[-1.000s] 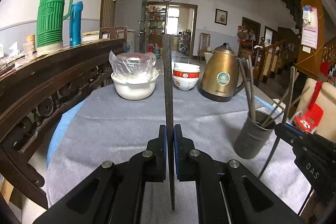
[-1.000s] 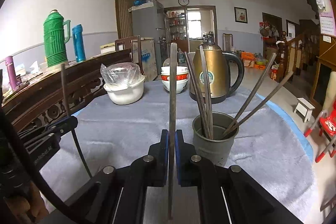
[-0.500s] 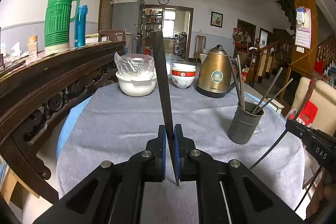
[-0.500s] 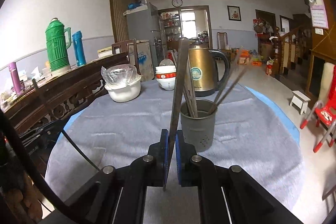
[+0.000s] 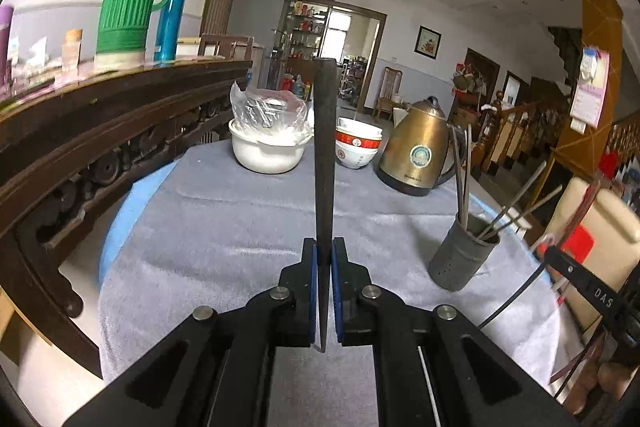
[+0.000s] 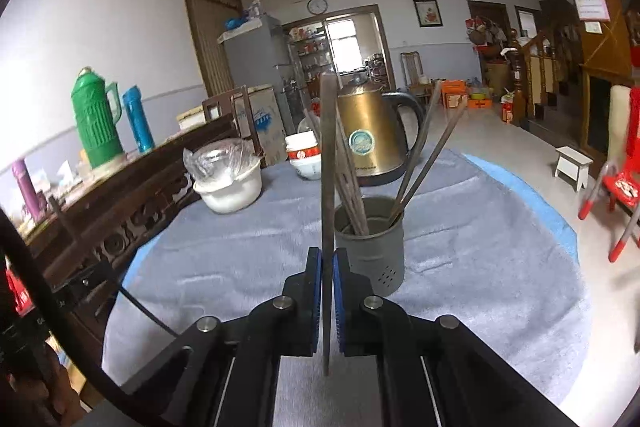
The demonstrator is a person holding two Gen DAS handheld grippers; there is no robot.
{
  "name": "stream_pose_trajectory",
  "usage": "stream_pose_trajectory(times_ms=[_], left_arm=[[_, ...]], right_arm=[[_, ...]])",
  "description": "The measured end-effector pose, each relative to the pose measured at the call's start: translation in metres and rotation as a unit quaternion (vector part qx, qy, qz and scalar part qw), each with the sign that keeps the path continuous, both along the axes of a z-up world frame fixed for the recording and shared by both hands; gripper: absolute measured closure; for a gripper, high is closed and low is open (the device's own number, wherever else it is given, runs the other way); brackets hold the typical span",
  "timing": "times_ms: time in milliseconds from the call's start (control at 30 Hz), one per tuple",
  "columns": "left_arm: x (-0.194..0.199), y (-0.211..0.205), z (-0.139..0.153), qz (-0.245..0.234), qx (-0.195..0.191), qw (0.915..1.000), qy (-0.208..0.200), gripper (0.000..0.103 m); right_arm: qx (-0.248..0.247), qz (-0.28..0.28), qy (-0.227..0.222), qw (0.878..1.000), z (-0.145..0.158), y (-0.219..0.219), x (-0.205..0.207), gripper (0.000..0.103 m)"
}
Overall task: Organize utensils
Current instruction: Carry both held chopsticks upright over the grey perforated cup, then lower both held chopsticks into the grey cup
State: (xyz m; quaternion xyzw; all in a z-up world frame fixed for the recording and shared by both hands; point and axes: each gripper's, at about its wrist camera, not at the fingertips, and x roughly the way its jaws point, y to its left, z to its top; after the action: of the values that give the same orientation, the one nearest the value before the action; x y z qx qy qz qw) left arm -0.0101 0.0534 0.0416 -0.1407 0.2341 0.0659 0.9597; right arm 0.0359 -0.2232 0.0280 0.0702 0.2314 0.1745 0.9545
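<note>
Chopstick (image 5: 324, 163) dark, tapered, upright; probably metal, clamped in left gripper (image 5: 324, 291).

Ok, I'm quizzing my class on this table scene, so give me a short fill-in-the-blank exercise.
1. Each tool is shut on one dark ___.
2. The grey holder stands on the ___ cloth.
3. The kettle is ___ coloured.
4. The white bowl is covered with clear ___.

Missing: chopstick; grey; gold; plastic

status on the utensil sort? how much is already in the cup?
Done: several chopsticks already stand in the grey holder. In hand: left tool and right tool are each shut on one chopstick, left's, right's. Left: both into the holder. No loose utensils visible on the cloth.
</note>
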Motion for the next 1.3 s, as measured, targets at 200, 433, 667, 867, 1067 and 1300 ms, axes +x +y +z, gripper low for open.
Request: stream_pose_trajectory(times_ms=[200,433,667,867,1067,1300], left_arm=[[0.001,0.016,0.019,-0.005,-0.077,0.997,-0.01,0.096],[0.014,0.015,0.054,-0.027,-0.137,0.9891,-0.046,0.096],[0.043,-0.007,0.084,-0.051,-0.153,0.9839,-0.077,0.096],[0.075,-0.029,0.099,-0.066,-0.152,0.9824,-0.086,0.096],[0.105,-0.057,0.099,-0.083,-0.13,0.9845,-0.083,0.096],[0.132,-0.083,0.086,-0.1,-0.101,0.9879,-0.061,0.096]], right_arm=[[0.042,-0.019,-0.006,0.999,0.017,-0.028,-0.003,0.097],[0.09,-0.046,-0.038,0.994,0.05,-0.059,-0.009,0.097],[0.112,-0.065,-0.081,0.988,0.081,-0.073,-0.004,0.097],[0.116,-0.079,-0.11,0.984,0.096,-0.07,0.011,0.097],[0.088,-0.075,-0.121,0.986,0.097,-0.052,0.033,0.097],[0.064,-0.073,-0.103,0.99,0.081,-0.043,0.061,0.097]])
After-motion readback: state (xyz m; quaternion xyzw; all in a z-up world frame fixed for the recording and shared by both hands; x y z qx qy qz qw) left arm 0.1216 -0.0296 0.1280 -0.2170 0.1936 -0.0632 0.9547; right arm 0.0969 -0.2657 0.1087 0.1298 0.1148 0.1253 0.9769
